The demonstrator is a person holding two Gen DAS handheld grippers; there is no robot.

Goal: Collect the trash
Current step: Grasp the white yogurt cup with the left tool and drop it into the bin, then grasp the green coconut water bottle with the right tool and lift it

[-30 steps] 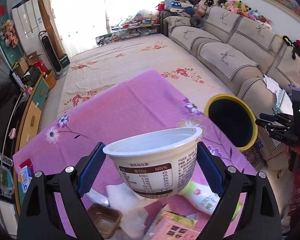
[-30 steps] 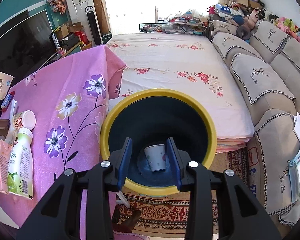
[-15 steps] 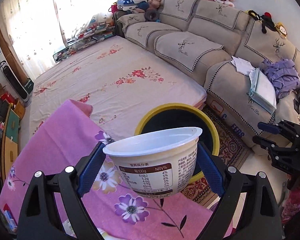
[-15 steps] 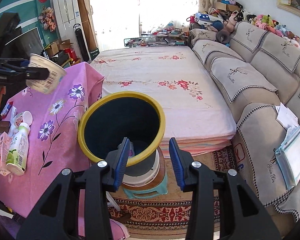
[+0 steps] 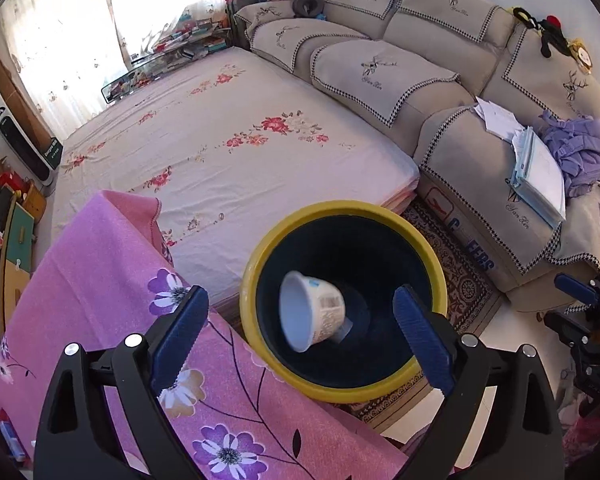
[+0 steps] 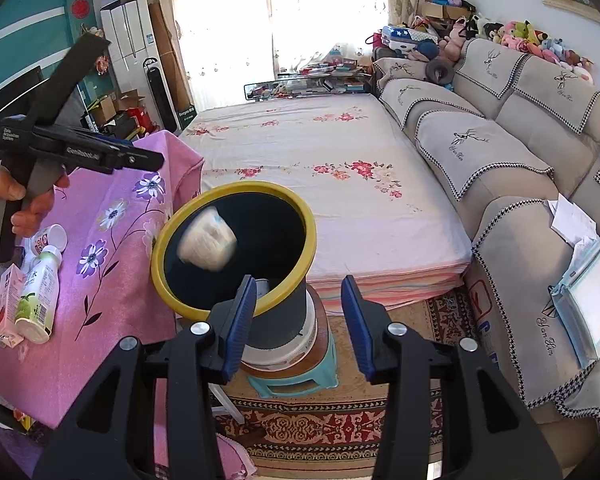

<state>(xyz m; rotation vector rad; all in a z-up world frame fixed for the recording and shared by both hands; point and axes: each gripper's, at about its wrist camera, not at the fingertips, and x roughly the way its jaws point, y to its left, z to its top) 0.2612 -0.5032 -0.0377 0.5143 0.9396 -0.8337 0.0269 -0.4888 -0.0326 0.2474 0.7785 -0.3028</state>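
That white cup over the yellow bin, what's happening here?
A person is clearing trash off the pink-clothed table with a hand-held claw in each hand. The left claw stands open over the yellow-rimmed bin, and the white cup is blurred in mid-fall inside its mouth. The right claw is open and empty beside the bin; its jaws have just been opening. A bottle and a carton lie on the table.

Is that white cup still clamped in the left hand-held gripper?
No, the white cup is blurred, inside the yellow-rimmed bin's mouth, clear of the left hand-held gripper.
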